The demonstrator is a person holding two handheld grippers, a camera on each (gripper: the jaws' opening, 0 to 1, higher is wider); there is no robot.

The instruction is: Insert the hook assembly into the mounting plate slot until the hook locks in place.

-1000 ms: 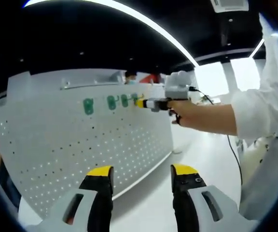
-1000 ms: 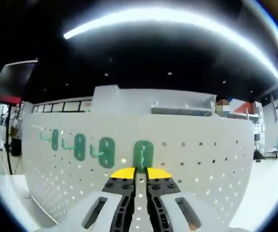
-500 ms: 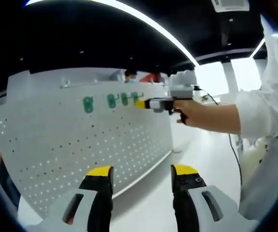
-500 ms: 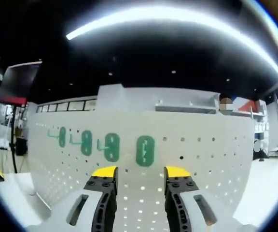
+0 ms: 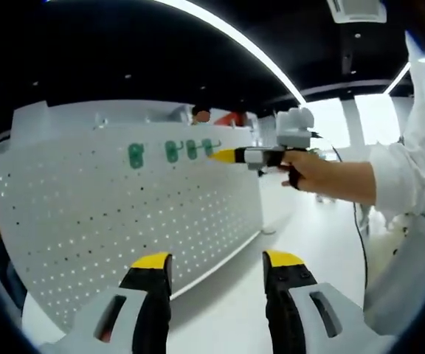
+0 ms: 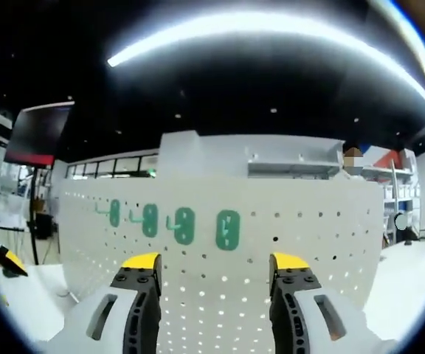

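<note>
Right gripper (image 6: 215, 262) released, empty, rightmost green hook (image 6: 227, 230) on white pegboard (image 6: 308, 243) just ahead; left gripper (image 5: 216, 259) released; half-seated hook may drop.

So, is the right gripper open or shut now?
Open: the right gripper has its yellow-tipped jaws wide apart, empty, in front of the green hook.

Open-plan lab: white pegboard (image 6: 271, 243), strip ceiling light (image 6: 271, 26), wall monitor (image 6: 39, 133)

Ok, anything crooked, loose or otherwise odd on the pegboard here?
Nothing stands out. Four green hooks sit upright in a level row on the white pegboard, and both the right gripper and left gripper are open and clear of it.
</note>
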